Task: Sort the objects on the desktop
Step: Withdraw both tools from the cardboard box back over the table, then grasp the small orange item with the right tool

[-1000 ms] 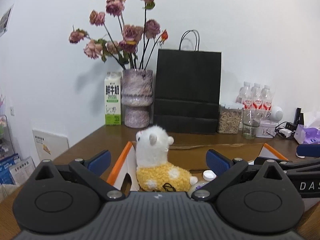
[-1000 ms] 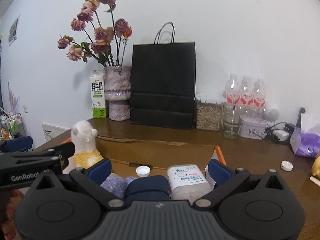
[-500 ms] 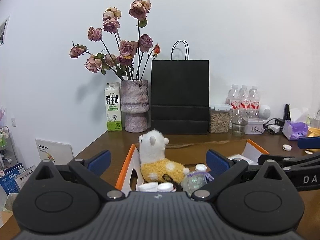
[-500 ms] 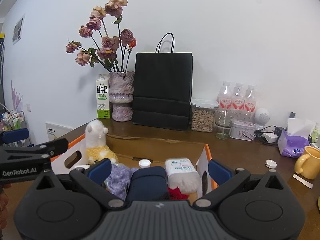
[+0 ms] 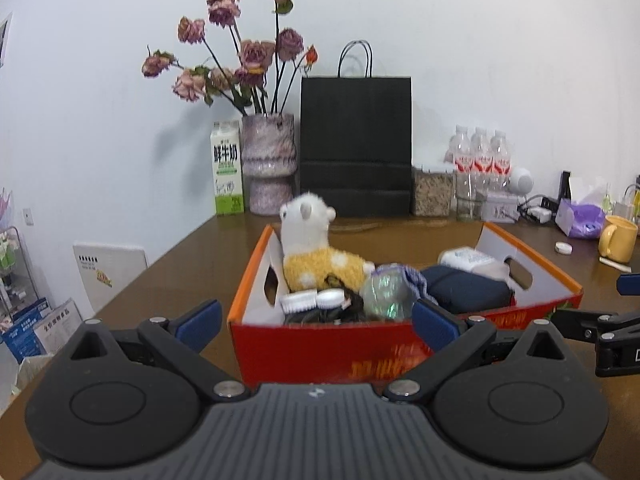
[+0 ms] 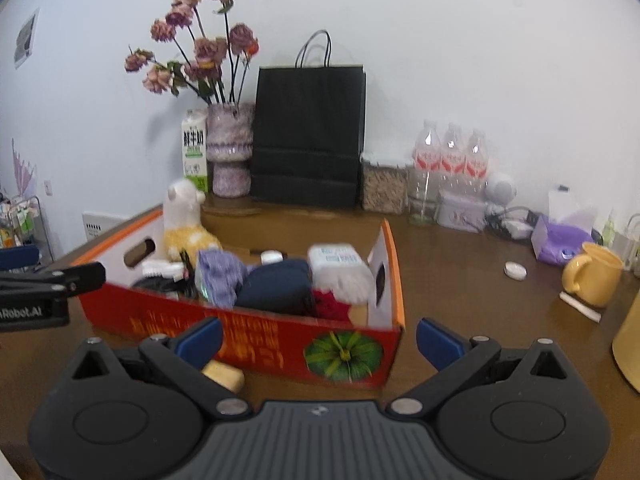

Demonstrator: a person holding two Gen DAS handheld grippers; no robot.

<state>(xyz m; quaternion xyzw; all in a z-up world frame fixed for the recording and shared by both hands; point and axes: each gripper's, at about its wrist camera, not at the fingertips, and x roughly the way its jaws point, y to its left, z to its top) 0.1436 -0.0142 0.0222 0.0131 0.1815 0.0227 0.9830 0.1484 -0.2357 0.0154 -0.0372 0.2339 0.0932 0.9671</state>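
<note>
Both my grippers, left (image 5: 316,322) and right (image 6: 318,338), are spread wide and hold nothing, hovering just near of the red cardboard box (image 5: 340,344) on the brown table (image 6: 460,264). Its load: plush alpaca (image 5: 310,240) at far left, navy pouch (image 6: 276,284), white packet (image 6: 340,264).
</note>
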